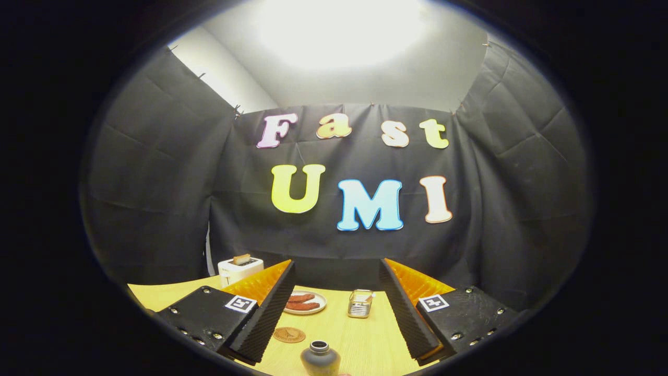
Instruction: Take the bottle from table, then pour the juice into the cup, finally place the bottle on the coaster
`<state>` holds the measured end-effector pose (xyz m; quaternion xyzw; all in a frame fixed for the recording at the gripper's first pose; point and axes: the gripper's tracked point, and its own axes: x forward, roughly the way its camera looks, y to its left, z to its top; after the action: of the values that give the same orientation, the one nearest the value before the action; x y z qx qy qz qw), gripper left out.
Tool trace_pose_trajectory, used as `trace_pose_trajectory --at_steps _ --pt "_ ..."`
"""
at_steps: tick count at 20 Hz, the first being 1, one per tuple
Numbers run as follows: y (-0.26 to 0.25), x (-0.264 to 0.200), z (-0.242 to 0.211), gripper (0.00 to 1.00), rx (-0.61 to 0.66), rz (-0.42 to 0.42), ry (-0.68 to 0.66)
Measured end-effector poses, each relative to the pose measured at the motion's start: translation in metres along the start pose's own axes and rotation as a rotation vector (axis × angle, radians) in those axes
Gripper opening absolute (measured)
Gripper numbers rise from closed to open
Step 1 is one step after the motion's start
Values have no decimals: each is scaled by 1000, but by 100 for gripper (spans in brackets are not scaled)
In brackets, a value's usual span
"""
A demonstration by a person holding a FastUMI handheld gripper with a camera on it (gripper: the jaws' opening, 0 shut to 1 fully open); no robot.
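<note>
A small dark grey bottle (pixel 320 358) with a narrow open neck stands upright on the wooden table (pixel 360 339), low between my fingers. My gripper (pixel 334 308) is open, its fingers spread wide apart with nothing held between them. The round brown coaster (pixel 288 335) lies flat on the table just left of the bottle, close to the left finger. A small clear glass cup (pixel 360 303) stands farther off, ahead of the fingers and nearer the right one.
A white plate (pixel 305 302) with reddish sausages lies beyond the coaster. A white toaster (pixel 239 269) with a slice of toast in it stands at the table's back left, against the black cloth wall.
</note>
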<state>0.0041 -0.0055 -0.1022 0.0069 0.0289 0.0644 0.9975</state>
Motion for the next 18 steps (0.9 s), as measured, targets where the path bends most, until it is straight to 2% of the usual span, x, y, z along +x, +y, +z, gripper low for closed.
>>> trace_pose_trajectory --at_steps 8,18 --pt "-4 0 -60 97 15 42 77" --pt "18 -4 -128 98 35 138 229"
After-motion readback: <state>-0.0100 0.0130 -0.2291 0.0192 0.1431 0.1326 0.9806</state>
